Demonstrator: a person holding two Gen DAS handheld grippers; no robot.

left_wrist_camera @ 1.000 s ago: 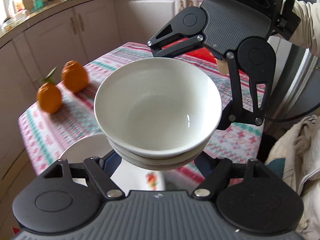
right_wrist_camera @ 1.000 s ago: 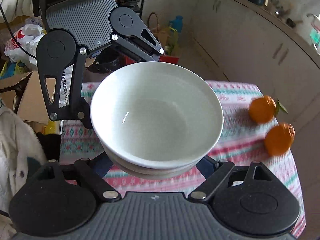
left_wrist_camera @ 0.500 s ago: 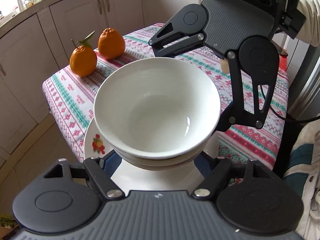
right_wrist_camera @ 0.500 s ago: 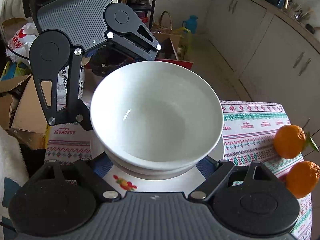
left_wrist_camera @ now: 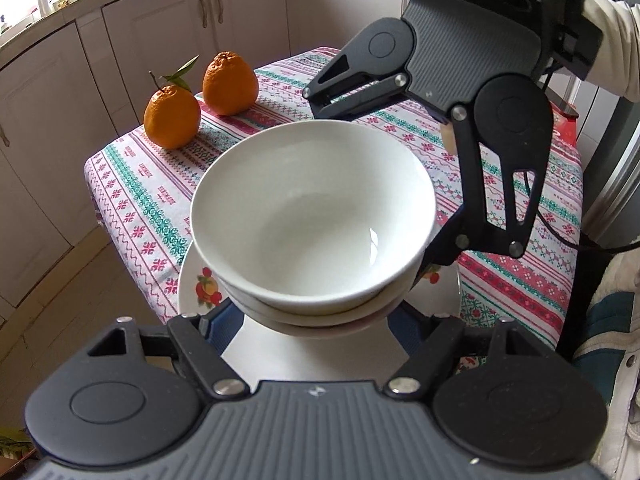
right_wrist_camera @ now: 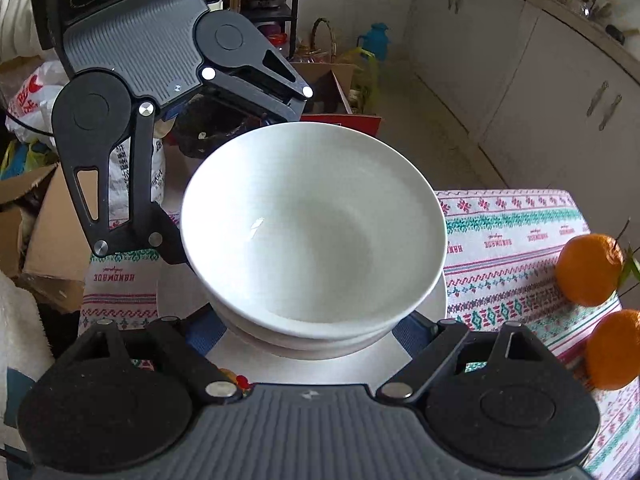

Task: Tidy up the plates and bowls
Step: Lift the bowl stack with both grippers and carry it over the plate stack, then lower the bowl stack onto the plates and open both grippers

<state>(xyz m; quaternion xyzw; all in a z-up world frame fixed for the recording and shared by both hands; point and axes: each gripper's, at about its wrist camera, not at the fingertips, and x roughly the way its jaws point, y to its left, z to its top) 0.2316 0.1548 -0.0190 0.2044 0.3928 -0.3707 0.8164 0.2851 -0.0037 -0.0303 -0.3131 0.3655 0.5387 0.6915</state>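
A stack of white bowls [left_wrist_camera: 312,216] fills the middle of both wrist views [right_wrist_camera: 312,220]. My left gripper [left_wrist_camera: 316,320] is shut on the lower part of the stack from one side. From the opposite side my right gripper [right_wrist_camera: 316,328] grips it too. Each gripper's blue pads sit under the bowl rim, with the tips hidden. The right gripper's fingers [left_wrist_camera: 496,184] show across the stack. Below lies a white plate [left_wrist_camera: 192,280] with a fruit print [right_wrist_camera: 436,300]. I cannot tell whether the stack touches the plate.
Two oranges [left_wrist_camera: 172,116] [left_wrist_camera: 230,84] lie near the table's far corner [right_wrist_camera: 588,268]. A patterned cloth [left_wrist_camera: 140,184] covers the small table. Cupboards stand beyond it, and boxes and bags [right_wrist_camera: 48,216] crowd the floor on the other side.
Both grippers carried the bowl stack across and down over the table until the fruit-print plate lay under it. Over the last half second almost nothing moved.
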